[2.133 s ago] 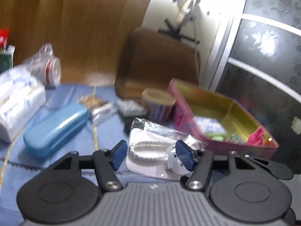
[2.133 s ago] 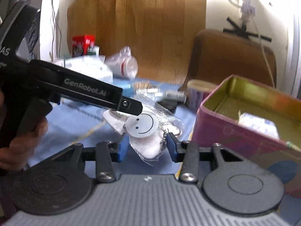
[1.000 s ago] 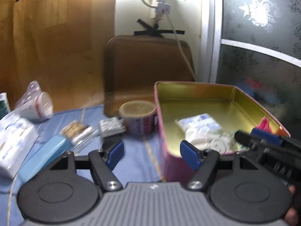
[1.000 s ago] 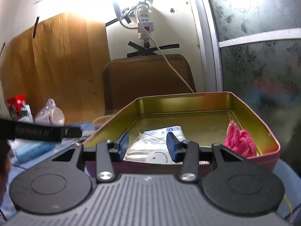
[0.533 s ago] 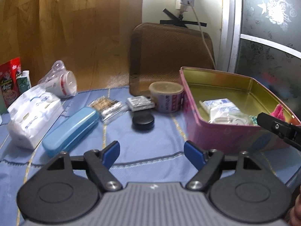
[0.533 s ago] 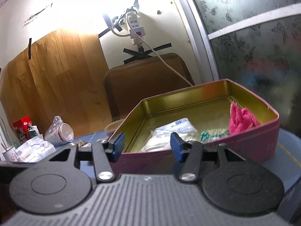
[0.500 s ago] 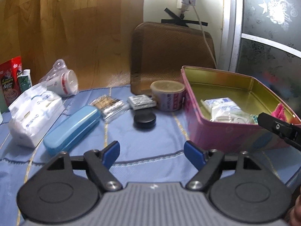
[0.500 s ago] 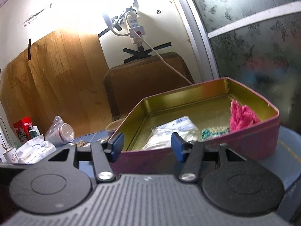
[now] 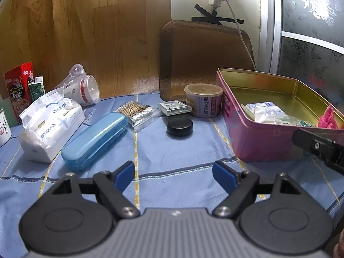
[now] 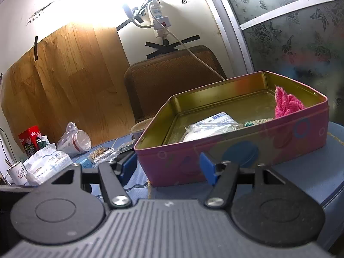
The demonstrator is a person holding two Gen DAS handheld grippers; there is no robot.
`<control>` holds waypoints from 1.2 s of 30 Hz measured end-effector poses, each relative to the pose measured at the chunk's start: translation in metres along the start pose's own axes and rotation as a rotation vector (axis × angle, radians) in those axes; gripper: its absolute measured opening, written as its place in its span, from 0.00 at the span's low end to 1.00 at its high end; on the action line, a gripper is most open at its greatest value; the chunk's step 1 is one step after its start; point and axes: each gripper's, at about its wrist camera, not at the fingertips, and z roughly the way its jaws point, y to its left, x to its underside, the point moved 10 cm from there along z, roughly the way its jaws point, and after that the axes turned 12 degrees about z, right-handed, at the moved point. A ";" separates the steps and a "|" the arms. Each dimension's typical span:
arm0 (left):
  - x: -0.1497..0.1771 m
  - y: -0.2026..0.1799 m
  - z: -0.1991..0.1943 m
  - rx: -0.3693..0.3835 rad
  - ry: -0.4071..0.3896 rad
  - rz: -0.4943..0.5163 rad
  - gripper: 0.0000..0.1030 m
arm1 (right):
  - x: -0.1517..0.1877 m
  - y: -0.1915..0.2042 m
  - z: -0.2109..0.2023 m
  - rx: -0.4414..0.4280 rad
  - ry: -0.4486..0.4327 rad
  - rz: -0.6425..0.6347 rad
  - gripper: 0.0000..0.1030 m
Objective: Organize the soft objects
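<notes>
A pink tin box (image 9: 264,142) with a gold inside stands on the blue cloth at the right; it also shows in the right wrist view (image 10: 236,150). Inside lie a pink fluffy cloth (image 10: 287,104), clear plastic bags with white items (image 10: 210,128) and a small green packet (image 10: 249,123). My left gripper (image 9: 174,175) is open and empty, low over the cloth in front of the box. My right gripper (image 10: 167,167) is open and empty, just before the box's near wall. A white tissue pack (image 9: 49,120) lies at the left.
On the cloth lie a blue glasses case (image 9: 94,139), a bag of cotton swabs (image 9: 137,111), a black round tin (image 9: 179,124), a small flat box (image 9: 174,107), a lidded can (image 9: 203,102) and a bagged cup (image 9: 83,88). A brown mat (image 9: 204,58) leans on the wall.
The white bagged item left the table and now lies in the tin. Both grippers have drawn back from the box, and both are open and empty.
</notes>
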 end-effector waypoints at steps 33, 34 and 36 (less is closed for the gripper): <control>0.001 -0.003 -0.003 -0.018 -0.024 0.050 0.99 | 0.000 0.015 -0.004 -0.036 -0.048 -0.086 0.72; 0.001 -0.002 -0.002 -0.018 -0.023 0.050 0.99 | 0.001 0.015 -0.005 -0.036 -0.048 -0.088 0.72; 0.002 -0.001 -0.001 -0.018 -0.021 0.048 0.99 | 0.001 0.016 -0.004 -0.038 -0.047 -0.092 0.72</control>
